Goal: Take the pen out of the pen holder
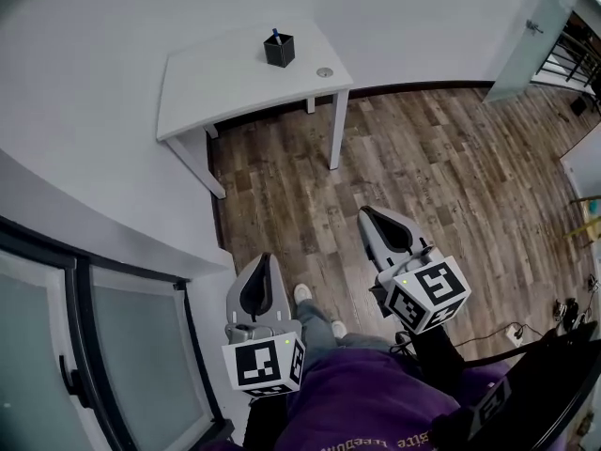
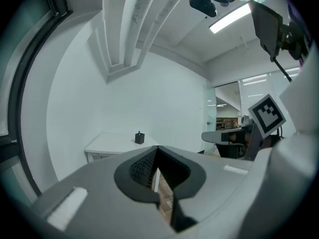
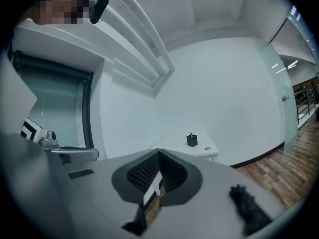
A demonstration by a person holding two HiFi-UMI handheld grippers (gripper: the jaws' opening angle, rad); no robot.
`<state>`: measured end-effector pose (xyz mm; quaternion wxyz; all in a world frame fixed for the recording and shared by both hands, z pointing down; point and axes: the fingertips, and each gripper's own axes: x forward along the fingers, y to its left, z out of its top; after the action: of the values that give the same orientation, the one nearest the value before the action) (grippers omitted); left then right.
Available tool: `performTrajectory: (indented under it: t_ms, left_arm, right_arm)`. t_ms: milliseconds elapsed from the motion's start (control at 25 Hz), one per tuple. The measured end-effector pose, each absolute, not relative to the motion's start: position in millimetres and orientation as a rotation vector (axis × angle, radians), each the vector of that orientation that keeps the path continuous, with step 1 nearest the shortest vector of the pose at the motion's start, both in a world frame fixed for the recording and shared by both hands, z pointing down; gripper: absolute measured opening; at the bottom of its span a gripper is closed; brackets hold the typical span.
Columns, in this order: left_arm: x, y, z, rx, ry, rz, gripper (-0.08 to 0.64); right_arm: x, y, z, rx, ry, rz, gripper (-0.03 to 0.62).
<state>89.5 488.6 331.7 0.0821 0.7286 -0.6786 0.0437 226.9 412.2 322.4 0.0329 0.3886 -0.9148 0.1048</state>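
Observation:
A black square pen holder (image 1: 279, 52) stands near the back of a white table (image 1: 216, 87), with a blue pen (image 1: 276, 36) sticking up out of it. Both grippers hang far from the table, close to the person's body over the floor. My left gripper (image 1: 262, 259) is shut with nothing in it, tips touching. My right gripper (image 1: 367, 212) is likewise shut and empty. The left gripper view shows the pen holder (image 2: 139, 138) small and distant beyond the left gripper (image 2: 157, 148). In the right gripper view, the pen holder (image 3: 192, 140) sits far past the right gripper (image 3: 159, 151).
A small round disc (image 1: 324, 71) lies on the table to the right of the holder. Wooden floor (image 1: 441, 167) stretches between me and the table. A dark-framed window (image 1: 84, 346) is at the left, a glass door (image 1: 540, 26) at the far right, and cables (image 1: 512, 332) on the floor.

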Motion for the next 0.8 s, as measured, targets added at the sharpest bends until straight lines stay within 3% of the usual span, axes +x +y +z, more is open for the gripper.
performTrajectory:
  t_ms: [800]
  left_arm:
    - [-8,374,334,2.211,-1.986,0.068,0.008]
  right_arm:
    - [131,306,311,1.24,-2.816,0.252,0.011]
